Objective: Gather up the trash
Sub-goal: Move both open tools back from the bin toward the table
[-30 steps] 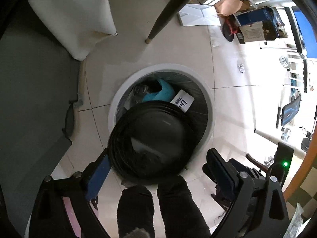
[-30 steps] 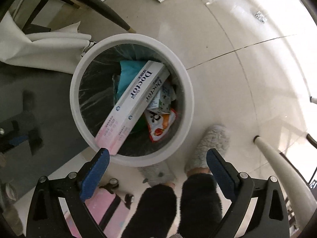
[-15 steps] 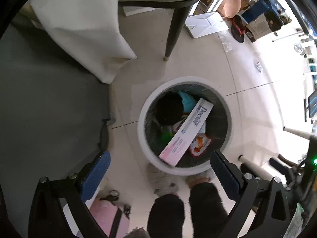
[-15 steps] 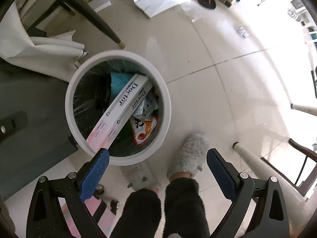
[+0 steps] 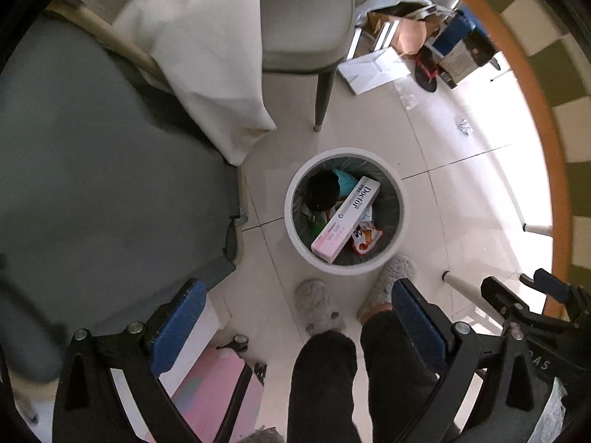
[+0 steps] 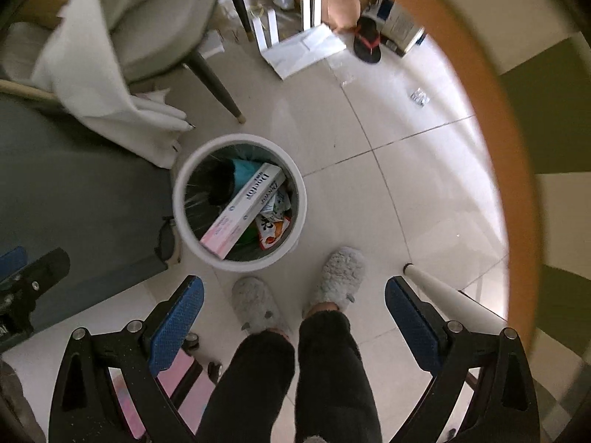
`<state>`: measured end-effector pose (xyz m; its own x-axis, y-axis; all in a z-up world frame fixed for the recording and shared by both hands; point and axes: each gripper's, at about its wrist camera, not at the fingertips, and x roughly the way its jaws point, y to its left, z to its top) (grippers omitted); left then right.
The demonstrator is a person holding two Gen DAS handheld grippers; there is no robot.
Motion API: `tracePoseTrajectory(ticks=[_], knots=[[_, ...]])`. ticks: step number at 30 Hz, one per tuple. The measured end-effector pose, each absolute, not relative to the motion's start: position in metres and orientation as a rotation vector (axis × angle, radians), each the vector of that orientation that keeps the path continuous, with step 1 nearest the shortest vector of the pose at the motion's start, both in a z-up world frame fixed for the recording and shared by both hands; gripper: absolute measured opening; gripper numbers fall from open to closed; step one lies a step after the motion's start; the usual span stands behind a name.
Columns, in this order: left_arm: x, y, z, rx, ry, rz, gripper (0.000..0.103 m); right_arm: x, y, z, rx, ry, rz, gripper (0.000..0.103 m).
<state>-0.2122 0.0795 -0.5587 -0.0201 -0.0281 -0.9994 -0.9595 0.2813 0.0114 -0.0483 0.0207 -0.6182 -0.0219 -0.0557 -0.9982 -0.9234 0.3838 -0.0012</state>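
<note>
A white round trash bin (image 5: 295, 229) stands on the tiled floor, also in the right wrist view (image 6: 301, 199). In it lie a long pink-and-white "Doctor" box (image 5: 345, 217) (image 6: 243, 208), a black round container (image 5: 321, 192), a teal item and an orange snack wrapper (image 5: 364, 238). My left gripper (image 5: 295, 317) is open and empty, high above the bin. My right gripper (image 6: 293, 313) is open and empty, also high above it.
The person's legs and grey slippers (image 6: 340, 277) stand beside the bin. A grey table top (image 5: 92, 184) with a white cloth (image 5: 207, 66) lies left. A chair (image 5: 306, 18), boxes and papers (image 5: 376, 68) lie beyond. An orange-rimmed table edge (image 6: 480, 110) curves at right.
The black container left my left gripper and lies in the bin. Both grippers have risen well above the bin, which looks smaller.
</note>
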Motion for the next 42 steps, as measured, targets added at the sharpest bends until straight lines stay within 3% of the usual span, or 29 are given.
tracePoseTrajectory(ticks=[9, 16, 22, 28, 34, 42], knots=[[-0.22, 0.047, -0.447, -0.943, 1.339, 1.017, 0.103, -0.058, -0.002, -0.486, -0.903, 1.409, 0.947, 0.1], [-0.205, 0.043, -0.364, -0.824, 1.299, 1.093, 0.103, -0.04, -0.019, -0.397, -0.697, 1.483, 1.005, 0.1], [-0.13, 0.06, -0.297, -0.652, 1.215, 1.092, 0.103, 0.027, -0.026, -0.33, -0.482, 1.453, 0.969, 0.1], [0.014, 0.079, -0.254, -0.509, 1.168, 0.971, 0.103, 0.159, -0.046, -0.286, -0.36, 1.378, 0.831, 0.1], [0.17, 0.086, -0.258, -0.334, 1.212, 0.907, 0.103, 0.328, -0.067, -0.286, -0.462, 1.352, 0.649, 0.1], [0.362, 0.089, -0.336, -0.212, 1.358, 0.789, 0.103, 0.541, -0.076, -0.357, -0.769, 1.398, 0.468, 0.1]])
